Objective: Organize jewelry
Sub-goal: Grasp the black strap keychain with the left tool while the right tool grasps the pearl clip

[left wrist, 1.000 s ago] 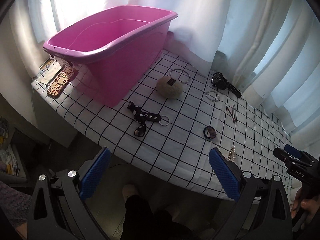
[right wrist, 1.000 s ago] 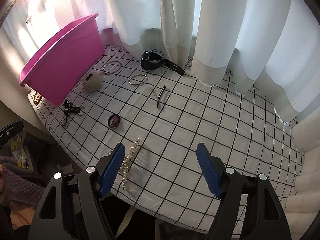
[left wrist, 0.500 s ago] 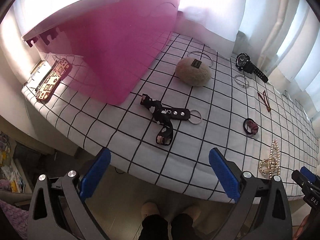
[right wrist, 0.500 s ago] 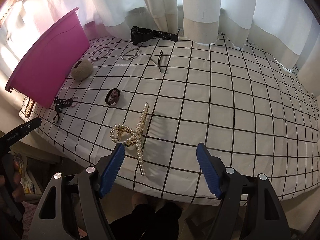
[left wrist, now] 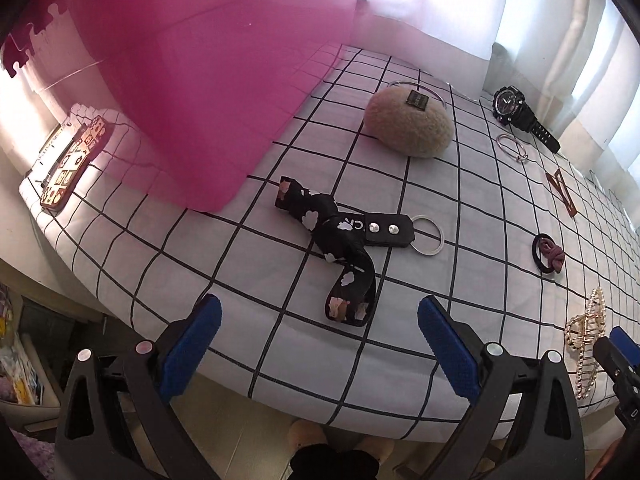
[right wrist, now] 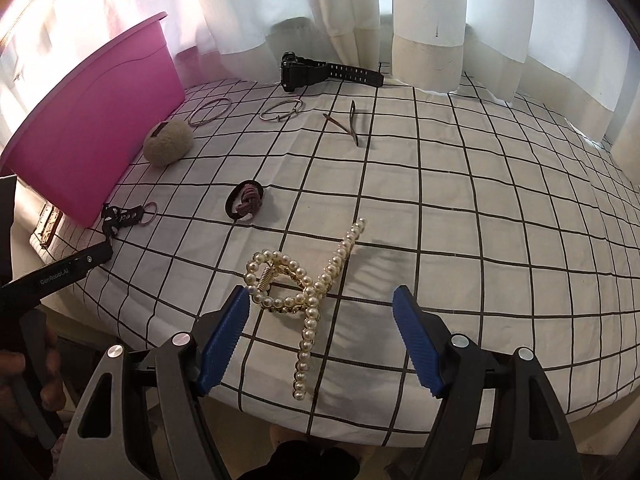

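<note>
Right gripper [right wrist: 320, 336] wide open, empty, over pearl clip [right wrist: 308, 292].

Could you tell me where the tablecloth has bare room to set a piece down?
The widest free patch lies right of the pearl hair claw and hair clip, out to the curtains. It is crowded beside the pink bin, around the fuzzy pouch, bangles and strap keychain.

open left gripper [left wrist: 318, 336] above black strap keyring [left wrist: 344, 248], pink bin [left wrist: 192, 92] beside
</note>
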Tool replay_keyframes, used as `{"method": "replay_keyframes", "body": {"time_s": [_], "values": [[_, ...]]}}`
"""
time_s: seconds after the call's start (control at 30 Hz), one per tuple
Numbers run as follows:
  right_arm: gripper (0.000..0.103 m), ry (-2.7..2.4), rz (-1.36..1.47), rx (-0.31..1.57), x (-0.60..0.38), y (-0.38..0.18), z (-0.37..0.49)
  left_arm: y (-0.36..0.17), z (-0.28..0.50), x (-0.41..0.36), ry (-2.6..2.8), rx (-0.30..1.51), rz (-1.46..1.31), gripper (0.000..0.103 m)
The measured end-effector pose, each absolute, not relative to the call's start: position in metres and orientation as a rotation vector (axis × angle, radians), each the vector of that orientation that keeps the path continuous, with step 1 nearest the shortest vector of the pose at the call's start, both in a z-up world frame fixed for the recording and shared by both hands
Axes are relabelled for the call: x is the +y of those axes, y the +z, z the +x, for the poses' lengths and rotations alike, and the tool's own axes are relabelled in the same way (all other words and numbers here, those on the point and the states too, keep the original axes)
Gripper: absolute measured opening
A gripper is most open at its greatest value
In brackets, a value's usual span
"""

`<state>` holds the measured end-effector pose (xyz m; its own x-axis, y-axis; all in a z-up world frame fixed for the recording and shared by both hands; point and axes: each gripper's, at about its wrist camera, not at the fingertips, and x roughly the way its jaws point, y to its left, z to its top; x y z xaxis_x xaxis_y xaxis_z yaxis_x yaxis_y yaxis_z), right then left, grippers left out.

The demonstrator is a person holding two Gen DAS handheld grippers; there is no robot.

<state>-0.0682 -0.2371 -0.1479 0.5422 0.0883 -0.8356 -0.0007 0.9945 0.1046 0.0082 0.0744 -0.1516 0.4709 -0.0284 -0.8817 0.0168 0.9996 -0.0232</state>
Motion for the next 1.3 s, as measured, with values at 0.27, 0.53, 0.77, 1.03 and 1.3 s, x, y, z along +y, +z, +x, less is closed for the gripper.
{"method": "replay_keyframes", "body": {"time_s": [0.27,0.53,0.77,1.03,1.3], "values": [[0.071,0.066,0.092,1.003,-0.225,-0.159,-0.06,-0.157,0.021,0.074,-0.007,1.058,0.003,0.097],[0.071,0.035,0.065,1.003,-0.224,-0.166,-0.056,-0.165,0.035,0.073,0.008,1.05,-0.001,0.097],[0.071,0.007,0.058,0.998,-0.226,-0.17,-0.05,-0.167,0.044,0.065,0.013,1.031,0.004,0.097],[0.081,0.008,-0.025,0.974,-0.215,-0.176,-0.049,-0.17,0.046,0.065,0.013,0.974,-0.005,0.098],[0.095,0.009,-0.062,0.944,-0.209,-0.182,-0.051,-0.174,0.036,0.064,0.013,0.887,0.0,0.098]]}}
